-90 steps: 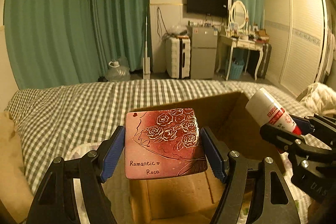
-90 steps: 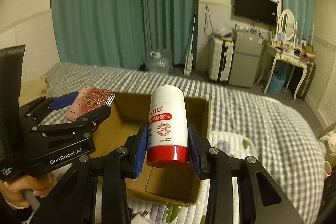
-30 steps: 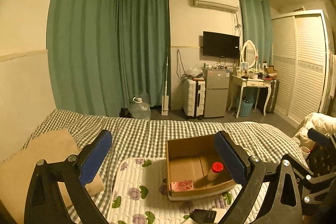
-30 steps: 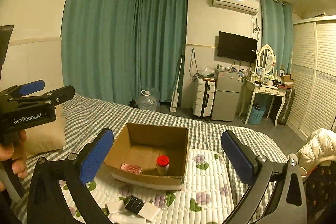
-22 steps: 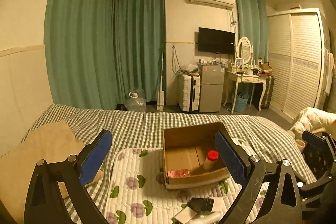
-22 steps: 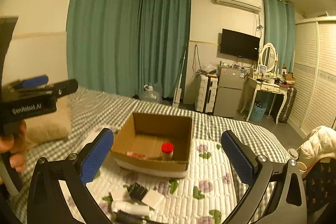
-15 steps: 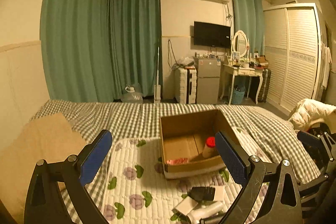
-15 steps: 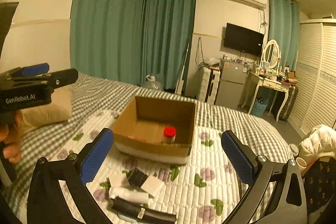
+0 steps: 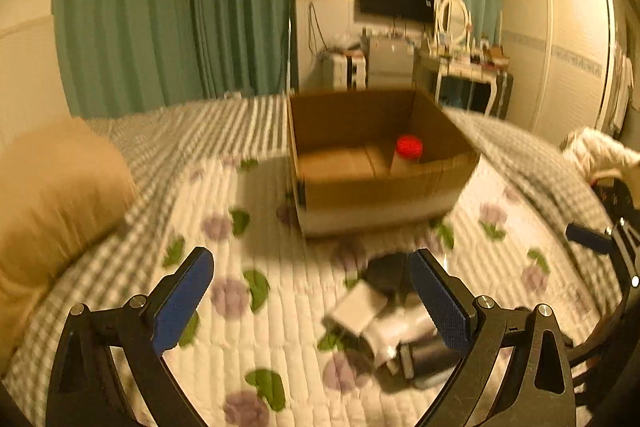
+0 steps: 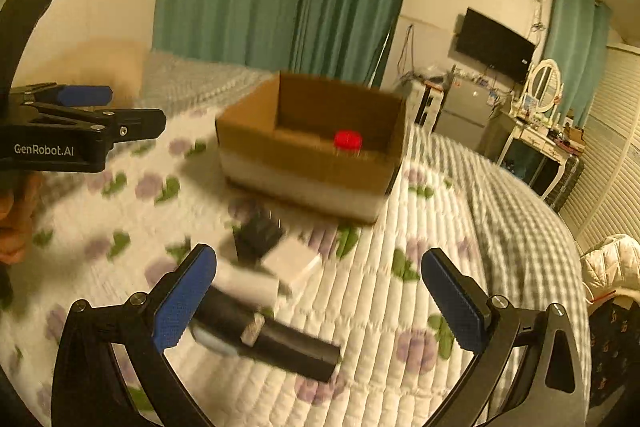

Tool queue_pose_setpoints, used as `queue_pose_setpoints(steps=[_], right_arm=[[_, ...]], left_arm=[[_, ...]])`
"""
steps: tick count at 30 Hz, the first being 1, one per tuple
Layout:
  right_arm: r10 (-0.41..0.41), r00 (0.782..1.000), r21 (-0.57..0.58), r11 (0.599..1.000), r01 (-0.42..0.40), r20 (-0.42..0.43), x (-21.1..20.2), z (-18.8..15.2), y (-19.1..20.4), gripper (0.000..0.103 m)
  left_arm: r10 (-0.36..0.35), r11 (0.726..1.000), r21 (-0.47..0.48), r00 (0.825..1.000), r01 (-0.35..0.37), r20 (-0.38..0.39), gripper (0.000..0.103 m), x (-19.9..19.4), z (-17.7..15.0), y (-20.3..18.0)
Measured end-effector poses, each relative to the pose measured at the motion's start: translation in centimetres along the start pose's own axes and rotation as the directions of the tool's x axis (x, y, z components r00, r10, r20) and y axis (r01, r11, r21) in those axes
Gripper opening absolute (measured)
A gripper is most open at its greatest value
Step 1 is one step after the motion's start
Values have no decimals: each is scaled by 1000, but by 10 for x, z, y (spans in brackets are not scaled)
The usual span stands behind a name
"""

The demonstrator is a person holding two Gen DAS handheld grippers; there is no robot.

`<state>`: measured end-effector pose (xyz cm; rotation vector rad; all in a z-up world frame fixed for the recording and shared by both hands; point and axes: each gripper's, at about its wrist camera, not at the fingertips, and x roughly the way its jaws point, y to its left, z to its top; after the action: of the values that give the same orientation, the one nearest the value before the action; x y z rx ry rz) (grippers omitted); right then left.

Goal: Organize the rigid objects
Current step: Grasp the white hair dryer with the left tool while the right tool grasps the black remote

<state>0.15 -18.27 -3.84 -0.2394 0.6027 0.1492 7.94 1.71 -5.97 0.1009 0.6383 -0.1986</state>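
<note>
Cardboard box (image 9: 384, 195), open-topped, sits on the floral quilted pad (image 9: 280, 307) spread over the bed, toward the pad's far edge. Inside the box, near its right wall, stands a bottle with a red cap (image 9: 409, 146); only the cap and a bit of the pale body show above the near wall. Both views are motion-blurred.

On the pad in front of the box, near its front edge, lies a loose cluster: a dark blocky item (image 10: 258, 233) nearest the box, a white flat box (image 10: 292, 261) touching or just beside it, a white tube-like piece (image 10: 246, 283), and a long black case (image 10: 276, 341) closest to the cameras. Finer detail cannot be made out.

Left hand-held gripper (image 9: 312, 301): fingers spread wide, nothing between them, above the pad with the cluster under its right finger. Right hand-held gripper (image 10: 318, 299): also spread wide and empty, above the same cluster. In the right wrist view the left tool appears at the left edge with a hand (image 10: 16, 211) below it.

Tan pillow (image 9: 52, 195) at the bed's left edge; gingham cover (image 9: 192, 135) beyond the pad.
</note>
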Motion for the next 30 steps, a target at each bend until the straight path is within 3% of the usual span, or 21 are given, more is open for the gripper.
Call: queue_pose_setpoints(steps=[8, 13, 16, 20, 21, 24, 26, 30], right_arm=[[39, 991, -28, 999, -43, -129, 38, -47, -2, 103], [78, 963, -79, 992, -101, -256, 73, -74, 7, 103], [54, 956, -126, 988, -94, -289, 92, -82, 17, 103], [33, 964, -182, 980, -83, -262, 101, -76, 24, 103], [27, 966, -209, 974, -82, -257, 103, -75, 27, 100], [88, 962, -248, 956, -155, -260, 104, -72, 36, 70], [97, 961, -253, 953, -164, -259, 104, -71, 37, 58], [129, 956, -193, 964, -184, -265, 97, -70, 26, 33]], left_arm=[[10, 1000, 26, 993, -8, -114, 99, 34, -36, -4], [-3, 1000, 16, 984, 6, -176, 99, 51, -53, -6], [-14, 1000, 18, 978, 18, -210, 99, 59, -63, -7], [-30, 999, 11, 973, 34, -228, 99, 65, -68, -7], [-34, 999, 8, 973, 37, -229, 99, 65, -68, -7], [-44, 999, 6, 970, 47, -238, 99, 67, -64, -10], [-42, 999, 4, 973, 44, -227, 99, 65, -60, -11], [-59, 998, 5, 977, 62, -205, 99, 60, -51, -16]])
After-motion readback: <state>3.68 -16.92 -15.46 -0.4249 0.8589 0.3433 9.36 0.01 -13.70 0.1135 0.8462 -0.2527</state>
